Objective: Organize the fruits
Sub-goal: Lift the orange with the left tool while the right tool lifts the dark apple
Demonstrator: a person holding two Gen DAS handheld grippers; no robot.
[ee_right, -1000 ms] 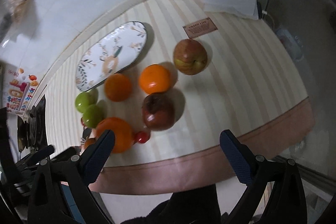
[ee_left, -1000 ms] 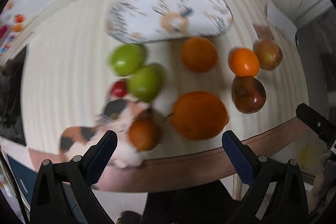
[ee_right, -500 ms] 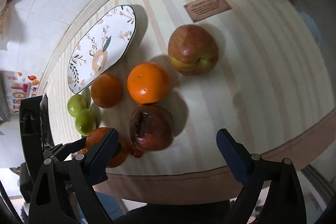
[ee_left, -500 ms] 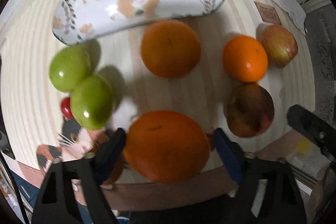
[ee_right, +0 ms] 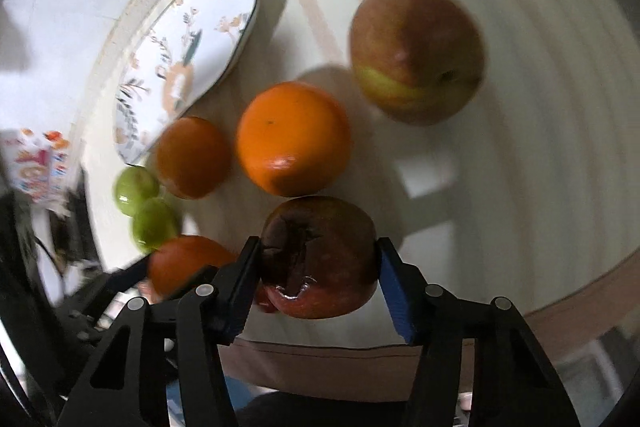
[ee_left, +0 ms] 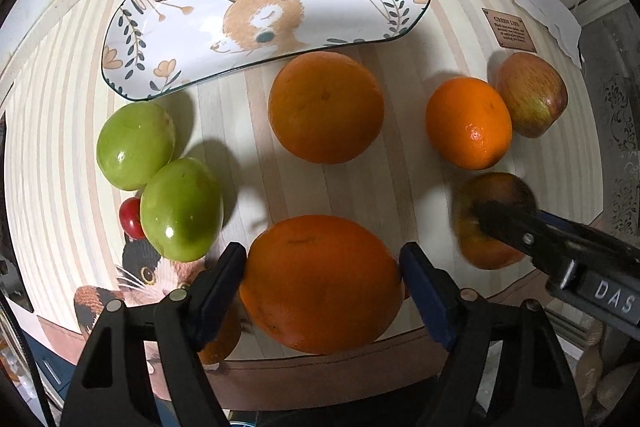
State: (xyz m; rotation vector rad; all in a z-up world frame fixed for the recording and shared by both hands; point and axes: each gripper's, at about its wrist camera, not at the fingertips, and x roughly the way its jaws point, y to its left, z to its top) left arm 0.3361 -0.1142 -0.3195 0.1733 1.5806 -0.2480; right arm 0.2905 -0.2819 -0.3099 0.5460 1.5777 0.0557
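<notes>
Left gripper has its 2 blue pads pressed to either side of the big orange at the near edge of the striped mat. Right gripper brackets the dark red apple, pads touching both sides. The deer plate sits bare at the back; 2 green fruits lie touching at left.

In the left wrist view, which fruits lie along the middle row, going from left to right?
Green fruit → large orange → smaller orange → red-yellow apple.
</notes>
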